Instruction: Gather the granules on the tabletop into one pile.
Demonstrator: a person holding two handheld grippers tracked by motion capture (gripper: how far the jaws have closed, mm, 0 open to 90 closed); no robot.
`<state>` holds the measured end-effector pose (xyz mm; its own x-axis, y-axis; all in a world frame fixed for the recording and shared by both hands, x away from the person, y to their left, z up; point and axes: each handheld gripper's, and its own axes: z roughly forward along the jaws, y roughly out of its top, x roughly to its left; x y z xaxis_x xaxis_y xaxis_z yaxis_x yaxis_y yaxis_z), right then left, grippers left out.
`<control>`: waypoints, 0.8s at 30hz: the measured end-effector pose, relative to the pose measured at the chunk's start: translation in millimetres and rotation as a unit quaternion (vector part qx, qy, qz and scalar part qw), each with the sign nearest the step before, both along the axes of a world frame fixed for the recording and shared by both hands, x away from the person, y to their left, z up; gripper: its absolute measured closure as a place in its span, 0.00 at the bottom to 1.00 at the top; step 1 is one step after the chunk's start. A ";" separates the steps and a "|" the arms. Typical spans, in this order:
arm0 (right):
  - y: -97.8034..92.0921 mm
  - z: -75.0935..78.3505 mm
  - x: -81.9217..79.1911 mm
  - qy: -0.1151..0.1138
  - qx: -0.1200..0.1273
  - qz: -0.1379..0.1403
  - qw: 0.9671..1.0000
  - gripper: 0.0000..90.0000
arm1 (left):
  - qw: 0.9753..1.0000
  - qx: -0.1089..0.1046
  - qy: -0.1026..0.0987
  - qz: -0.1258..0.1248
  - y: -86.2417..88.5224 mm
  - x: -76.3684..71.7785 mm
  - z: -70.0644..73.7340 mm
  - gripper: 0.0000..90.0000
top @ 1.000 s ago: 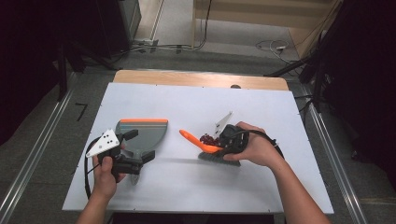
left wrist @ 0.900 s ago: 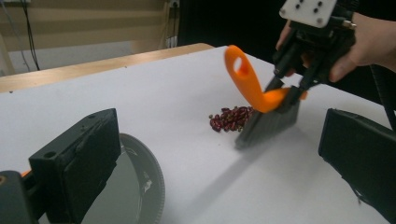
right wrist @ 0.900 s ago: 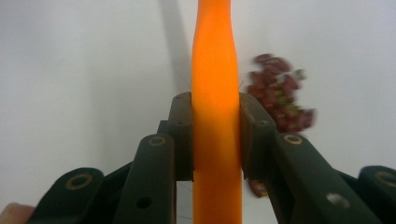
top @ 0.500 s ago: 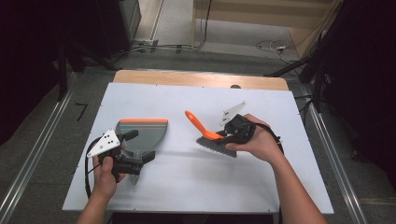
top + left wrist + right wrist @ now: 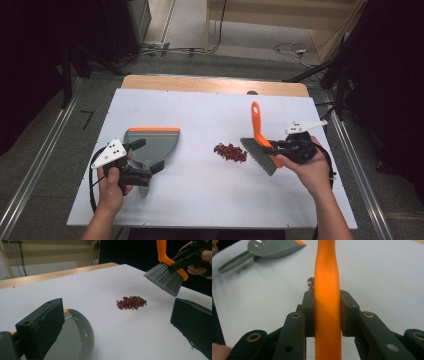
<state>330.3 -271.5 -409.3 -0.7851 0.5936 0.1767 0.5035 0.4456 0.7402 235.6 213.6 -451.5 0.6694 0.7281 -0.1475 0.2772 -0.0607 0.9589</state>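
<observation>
Left gripper (image 5: pixel 147 156) jaws spread wide; right gripper (image 5: pixel 272 146) jaws clamped, held above table.

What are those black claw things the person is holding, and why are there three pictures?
Those are grippers, hand-held tongs with two black jaws. A person holds one in each hand at a white table.

One picture comes from a camera up high, looking down. The other two come from little cameras riding on each gripper, looking along its jaws.

The right gripper is squeezing the orange handle of a small brush with grey bristles; in its own view the jaws press both sides of the handle.

The left gripper is open, its jaws wide apart, over the grey dustpan, which lies on the table.

Between them sits a little pile of red beans, beside the bristles.
</observation>
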 end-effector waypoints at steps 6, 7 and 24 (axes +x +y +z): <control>-40.8 -15.6 -6.6 0.023 0.027 -0.058 0.998 0.77 | 1.000 0.001 0.000 0.003 0.0 0.0 -0.1 0.00; -46.7 -18.1 -7.6 0.026 0.033 -0.065 0.997 0.77 | 1.000 0.002 0.000 0.003 0.0 0.0 -0.2 0.00; -82.0 -35.2 -7.0 0.052 0.066 -0.130 0.988 0.77 | 1.000 0.010 0.000 0.018 7.3 0.5 -1.4 0.00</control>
